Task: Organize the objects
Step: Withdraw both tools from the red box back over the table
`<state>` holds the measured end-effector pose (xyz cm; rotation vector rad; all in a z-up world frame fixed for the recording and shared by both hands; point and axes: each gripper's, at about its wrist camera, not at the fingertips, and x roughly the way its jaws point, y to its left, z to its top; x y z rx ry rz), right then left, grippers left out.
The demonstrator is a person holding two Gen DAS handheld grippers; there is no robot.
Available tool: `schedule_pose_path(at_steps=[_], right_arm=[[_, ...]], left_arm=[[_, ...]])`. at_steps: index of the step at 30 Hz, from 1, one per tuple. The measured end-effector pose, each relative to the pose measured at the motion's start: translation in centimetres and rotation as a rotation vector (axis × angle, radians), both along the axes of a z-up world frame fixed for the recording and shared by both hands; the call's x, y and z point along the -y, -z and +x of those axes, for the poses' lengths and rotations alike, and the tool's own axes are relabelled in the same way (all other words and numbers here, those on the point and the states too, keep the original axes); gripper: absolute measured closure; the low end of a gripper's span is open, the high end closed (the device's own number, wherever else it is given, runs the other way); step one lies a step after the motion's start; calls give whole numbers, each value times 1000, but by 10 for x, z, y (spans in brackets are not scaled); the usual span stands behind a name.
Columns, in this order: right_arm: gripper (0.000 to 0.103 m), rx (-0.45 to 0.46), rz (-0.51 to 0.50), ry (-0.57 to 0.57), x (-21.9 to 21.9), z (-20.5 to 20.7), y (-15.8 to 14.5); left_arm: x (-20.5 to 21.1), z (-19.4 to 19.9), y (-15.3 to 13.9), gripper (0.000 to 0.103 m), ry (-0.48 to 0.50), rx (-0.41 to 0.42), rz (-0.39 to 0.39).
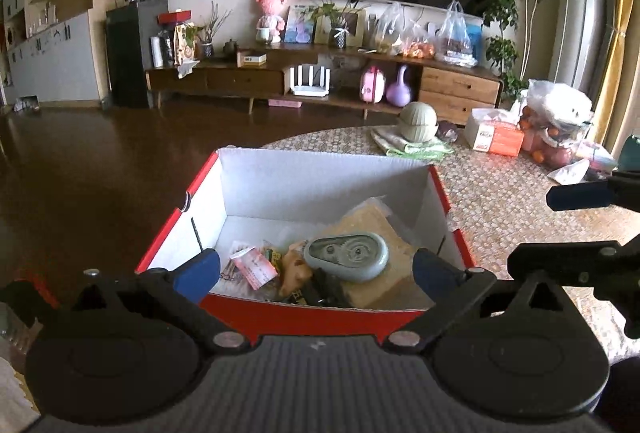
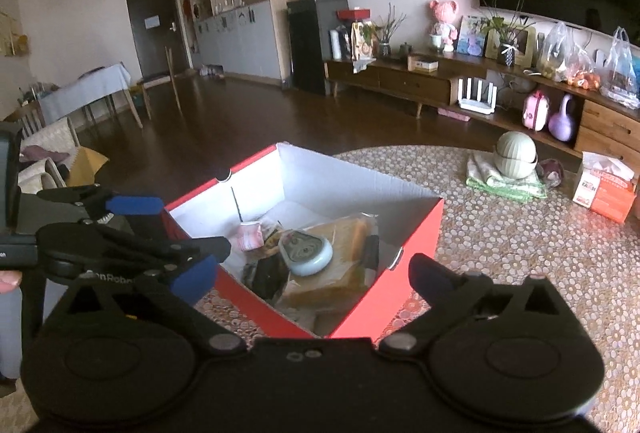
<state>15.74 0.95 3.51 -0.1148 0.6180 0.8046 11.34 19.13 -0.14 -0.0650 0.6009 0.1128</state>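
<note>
We see the red cardboard box with white inside [image 1: 320, 189] just ahead of both tools. The left gripper [image 1: 318, 271] and right gripper [image 2: 312, 283] gape wide, holding nothing (a grey-green oval tape dispenser [image 1: 347, 256] lies inside).

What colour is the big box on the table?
The box is red outside and white inside, which shows best in the right wrist view.
</note>
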Motion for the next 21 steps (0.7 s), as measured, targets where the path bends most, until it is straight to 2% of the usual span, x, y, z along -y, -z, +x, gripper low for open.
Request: schedule_pose_path(at_steps=[12, 16, 21], right_arm=[[0, 9, 44, -19, 23, -18, -1], [0, 13, 51, -18, 26, -19, -2], [0, 14, 60, -15, 28, -20, -3]], left_arm=[[20, -27, -10, 0, -3, 63, -19], [29, -30, -12, 0, -19, 58, 22], [30, -31, -12, 0, -13, 53, 6]])
